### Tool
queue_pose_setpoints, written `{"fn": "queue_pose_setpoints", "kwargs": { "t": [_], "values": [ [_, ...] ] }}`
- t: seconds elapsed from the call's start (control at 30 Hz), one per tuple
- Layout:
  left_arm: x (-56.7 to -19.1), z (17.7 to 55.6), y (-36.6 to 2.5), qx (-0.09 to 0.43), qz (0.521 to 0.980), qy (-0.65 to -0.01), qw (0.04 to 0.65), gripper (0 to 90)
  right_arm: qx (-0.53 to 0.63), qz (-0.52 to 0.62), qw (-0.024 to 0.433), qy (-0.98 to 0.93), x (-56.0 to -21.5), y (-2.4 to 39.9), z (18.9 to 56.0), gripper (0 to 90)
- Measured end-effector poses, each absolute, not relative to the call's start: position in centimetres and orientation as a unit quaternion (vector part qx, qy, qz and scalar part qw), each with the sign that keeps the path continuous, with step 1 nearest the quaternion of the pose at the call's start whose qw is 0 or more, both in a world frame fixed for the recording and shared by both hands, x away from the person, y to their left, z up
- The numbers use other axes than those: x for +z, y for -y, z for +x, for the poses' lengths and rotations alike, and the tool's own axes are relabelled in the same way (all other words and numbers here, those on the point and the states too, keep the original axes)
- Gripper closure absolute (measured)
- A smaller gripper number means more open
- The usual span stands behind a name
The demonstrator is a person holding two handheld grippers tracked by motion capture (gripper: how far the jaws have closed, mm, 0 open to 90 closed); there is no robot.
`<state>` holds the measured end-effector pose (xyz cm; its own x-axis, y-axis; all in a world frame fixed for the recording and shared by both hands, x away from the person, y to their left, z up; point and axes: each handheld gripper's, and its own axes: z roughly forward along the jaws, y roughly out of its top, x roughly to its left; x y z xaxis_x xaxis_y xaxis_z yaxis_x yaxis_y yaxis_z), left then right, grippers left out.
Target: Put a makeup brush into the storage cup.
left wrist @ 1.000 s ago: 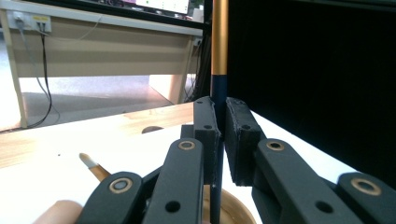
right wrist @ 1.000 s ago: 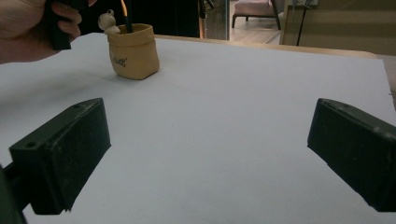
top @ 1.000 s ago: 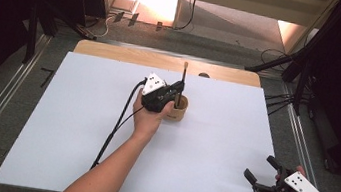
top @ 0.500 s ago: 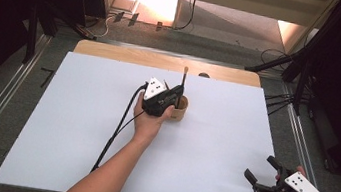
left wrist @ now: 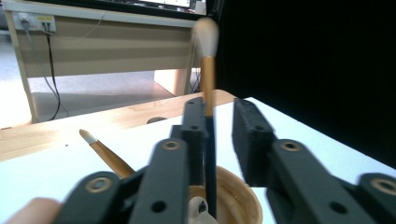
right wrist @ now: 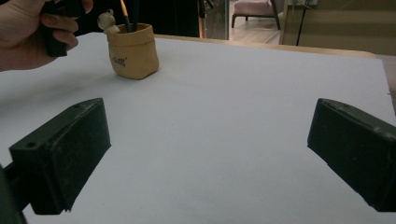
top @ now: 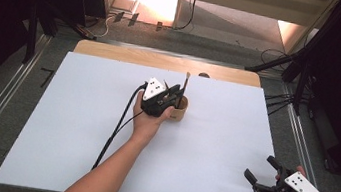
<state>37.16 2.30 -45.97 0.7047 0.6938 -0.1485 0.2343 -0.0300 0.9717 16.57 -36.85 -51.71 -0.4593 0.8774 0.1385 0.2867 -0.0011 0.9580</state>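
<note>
A tan pouch-like cup (top: 179,110) stands on the white table sheet (top: 80,113) just behind the middle. My left gripper (top: 171,96) hovers over its rim. In the left gripper view a brush (left wrist: 208,84) with a dark and wooden handle and a white tip stands upright in the cup (left wrist: 238,196), between the jaws of the left gripper (left wrist: 219,109). The jaws have just been opening. The brush leans on the left jaw, with a gap to the right one. A second brush (left wrist: 100,149) leans out of the cup. My right gripper (top: 259,167) rests open at the near right corner, with nothing in it.
A small white figure (right wrist: 106,21) sticks out of the cup (right wrist: 133,51). The left gripper's cable (top: 116,129) trails across the sheet toward the near edge. A bare wooden strip (top: 163,60) runs along the table's far edge. Dark stands (top: 308,70) rise at the right.
The brush's top stands slightly lower over the cup than a second ago. Both hands have kept their places.
</note>
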Motion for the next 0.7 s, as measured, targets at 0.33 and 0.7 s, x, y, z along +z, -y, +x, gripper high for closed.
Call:
{"fn": "queue_pose_setpoints", "kwargs": {
  "t": [0.33,0.7],
  "values": [
    [-45.43,37.04,-2.87,0.171,0.711,-0.336,0.594,27.0,0.549,0.447,0.270,-0.652,-51.71,36.86,16.60,0.0],
    [-44.97,36.65,-3.20,0.153,0.736,-0.286,0.594,0.0,0.548,0.450,0.272,-0.650,-51.73,37.04,16.35,0.0]
  ]
}}
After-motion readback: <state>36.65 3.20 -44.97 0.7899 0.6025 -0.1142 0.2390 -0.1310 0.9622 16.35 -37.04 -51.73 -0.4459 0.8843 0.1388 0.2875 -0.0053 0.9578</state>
